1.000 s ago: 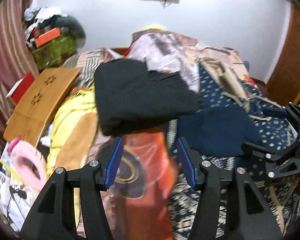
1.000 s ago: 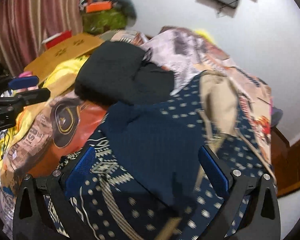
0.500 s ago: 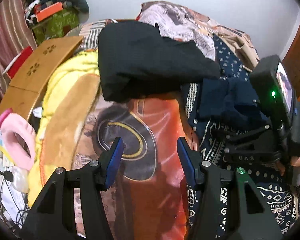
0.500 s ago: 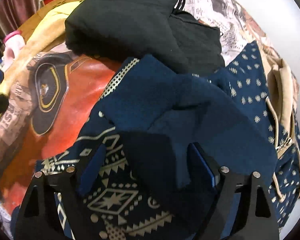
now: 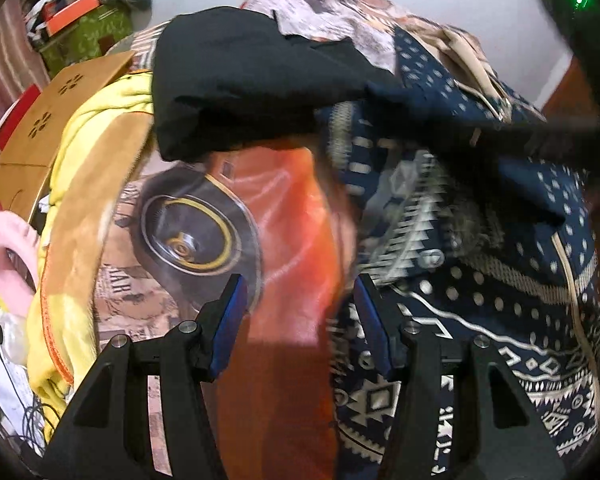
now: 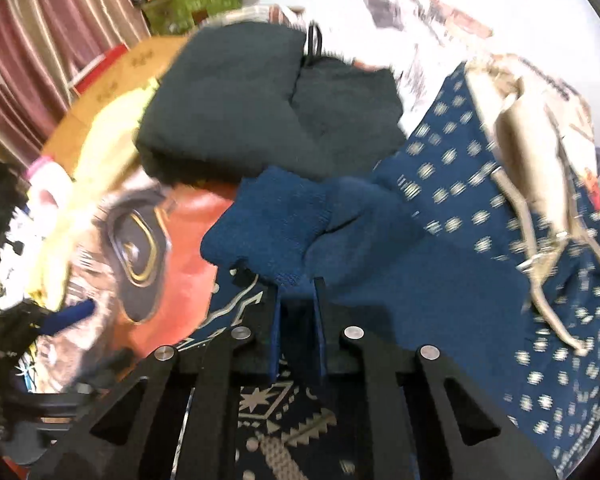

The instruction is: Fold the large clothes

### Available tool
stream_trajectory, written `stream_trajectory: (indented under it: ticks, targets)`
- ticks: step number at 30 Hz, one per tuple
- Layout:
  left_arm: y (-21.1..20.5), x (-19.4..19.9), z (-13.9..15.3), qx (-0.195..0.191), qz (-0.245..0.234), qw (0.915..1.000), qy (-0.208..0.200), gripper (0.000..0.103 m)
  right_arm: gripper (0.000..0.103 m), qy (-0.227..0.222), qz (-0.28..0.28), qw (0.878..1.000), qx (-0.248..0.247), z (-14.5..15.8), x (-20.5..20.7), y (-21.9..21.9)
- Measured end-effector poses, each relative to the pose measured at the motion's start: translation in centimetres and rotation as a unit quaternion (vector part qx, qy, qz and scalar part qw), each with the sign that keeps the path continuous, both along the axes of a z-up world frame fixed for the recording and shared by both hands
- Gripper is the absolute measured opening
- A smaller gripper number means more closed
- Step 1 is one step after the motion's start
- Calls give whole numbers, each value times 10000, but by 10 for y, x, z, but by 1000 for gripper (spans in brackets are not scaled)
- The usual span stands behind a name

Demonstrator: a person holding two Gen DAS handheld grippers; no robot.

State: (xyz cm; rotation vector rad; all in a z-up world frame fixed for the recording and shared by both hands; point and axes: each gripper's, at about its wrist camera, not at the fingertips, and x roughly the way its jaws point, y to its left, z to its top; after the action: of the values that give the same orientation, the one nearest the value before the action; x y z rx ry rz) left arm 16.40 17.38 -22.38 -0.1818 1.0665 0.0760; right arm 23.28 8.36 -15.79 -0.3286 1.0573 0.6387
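Note:
A plain navy blue garment [image 6: 284,220] lies bunched on the bed, and my right gripper [image 6: 298,292] is shut on its near edge, with cloth filling the narrow gap between the blue pads. Behind it rests a folded black garment [image 6: 240,100] [image 5: 240,80]. My left gripper [image 5: 300,284] hangs open just above the orange printed blanket [image 5: 284,220], with nothing between its fingers. In the left wrist view the navy garment [image 5: 440,120] shows as a dark blurred streak at the right, under the blurred body of the right gripper.
A navy patterned bedspread [image 5: 500,320] covers the right of the bed, with a beige strapped garment [image 6: 528,140] on it. A yellow blanket [image 5: 92,120], a wooden lap table [image 5: 40,128] and a pink item [image 5: 4,248] lie at the left. Striped curtains [image 6: 40,60] hang behind.
My right gripper came down over the navy garment and closed on its edge, which now bunches up. My left gripper sank closer to the orange blanket, still open.

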Motion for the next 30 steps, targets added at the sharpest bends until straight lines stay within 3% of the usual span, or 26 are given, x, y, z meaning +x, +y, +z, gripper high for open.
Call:
stream_trajectory:
  ticks: [10, 18, 22, 25, 30]
  targets:
    - [-39, 10, -21, 117, -430, 9984, 341, 55, 11, -870, -369, 9929, 725, 87, 4, -54]
    - [-36, 25, -26, 433, -9, 9983, 390, 57, 11, -1436, -1520, 9677, 1407, 141, 14, -149]
    - [-25, 29, -22, 582, 386, 9973, 218, 57, 11, -1426, -2005, 9570, 1538, 139, 13, -193]
    - [-11, 30, -22, 404, 641, 9970, 169, 57, 11, -1201, -2266, 9546, 1513, 122, 11, -217]
    - [-2, 31, -29, 291, 867, 9955, 232, 62, 11, -681, -2591, 9549, 1280, 72, 4, -243]
